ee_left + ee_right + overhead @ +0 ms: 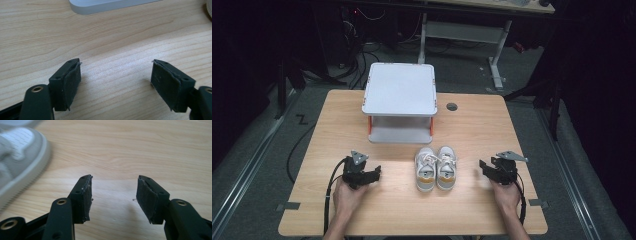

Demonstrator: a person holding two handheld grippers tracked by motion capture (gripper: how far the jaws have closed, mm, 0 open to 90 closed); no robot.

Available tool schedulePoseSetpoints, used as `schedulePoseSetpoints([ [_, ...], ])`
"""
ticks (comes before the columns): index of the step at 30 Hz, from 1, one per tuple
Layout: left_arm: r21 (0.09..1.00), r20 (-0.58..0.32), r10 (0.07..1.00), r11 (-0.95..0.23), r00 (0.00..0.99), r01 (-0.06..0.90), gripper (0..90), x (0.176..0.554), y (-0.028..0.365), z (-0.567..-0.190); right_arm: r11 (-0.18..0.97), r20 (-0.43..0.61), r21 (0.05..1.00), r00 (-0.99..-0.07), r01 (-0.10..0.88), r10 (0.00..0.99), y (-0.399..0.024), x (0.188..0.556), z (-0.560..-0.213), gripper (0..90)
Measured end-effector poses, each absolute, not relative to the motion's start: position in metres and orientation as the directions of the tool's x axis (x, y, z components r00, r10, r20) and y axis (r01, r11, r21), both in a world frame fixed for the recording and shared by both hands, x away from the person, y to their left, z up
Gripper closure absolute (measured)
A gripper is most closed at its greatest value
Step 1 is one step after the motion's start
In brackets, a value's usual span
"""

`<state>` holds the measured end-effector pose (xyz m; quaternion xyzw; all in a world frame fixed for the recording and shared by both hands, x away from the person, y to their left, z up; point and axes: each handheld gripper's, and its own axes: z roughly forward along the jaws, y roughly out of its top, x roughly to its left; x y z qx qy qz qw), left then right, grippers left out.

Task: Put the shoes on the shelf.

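A pair of small grey-and-white shoes [436, 168] stands side by side on the table [472, 130], at its middle and just in front of a white two-level shelf [400, 102]. The long axis of each shoe runs from the person toward the shelf; toes seem to point at the shelf and heels at the person, though the high view is too small to be sure. The left hand-held gripper [375, 174] lies low on the table to the left of the pair, jaws spread and empty, with bare wood between them [116, 75]. The right hand-held gripper [482, 166] lies to the right, jaws likewise spread and empty, the side of the nearer shoe [17, 157] just beside it. Risks, as judged: a sideways approach may push one shoe into its neighbour and skew the pair; a pinch on the soft upper or laces may slip; the low shelf opening may catch a lifted shoe.
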<state>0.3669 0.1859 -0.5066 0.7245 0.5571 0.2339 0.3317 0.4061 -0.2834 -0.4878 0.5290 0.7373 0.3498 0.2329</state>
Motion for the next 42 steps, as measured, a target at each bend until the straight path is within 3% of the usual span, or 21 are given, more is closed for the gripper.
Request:
schedulePoseSetpoints([
  [6,0.723,-0.005,0.964,-0.179,0.265,0.667,22.2,0.367,0.182,-0.505,0.224,-0.017,0.742,-0.316,0.632,0.949,-0.287,0.41,-0.495,44.9],
  [9,0.718,0.018,0.96,-0.207,0.28,0.664,26.7,0.364,0.179,-0.501,0.238,-0.024,0.738,-0.328,0.632,0.944,-0.286,0.411,-0.501,42.1],
  [21,0.758,-0.105,0.896,-0.208,0.432,0.617,36.9,0.344,0.143,-0.454,0.238,-0.021,0.735,-0.329,0.635,0.944,-0.286,0.411,-0.501,39.0],
  [34,0.72,-0.158,0.812,-0.295,0.562,0.628,35.0,0.341,0.078,-0.421,0.238,-0.021,0.735,-0.33,0.635,0.944,-0.286,0.411,-0.501,39.0],
  [42,0.693,-0.159,0.796,-0.332,0.584,0.64,41.3,0.347,0.041,-0.42,0.238,-0.021,0.735,-0.33,0.635,0.944,-0.286,0.411,-0.501,39.0],
])
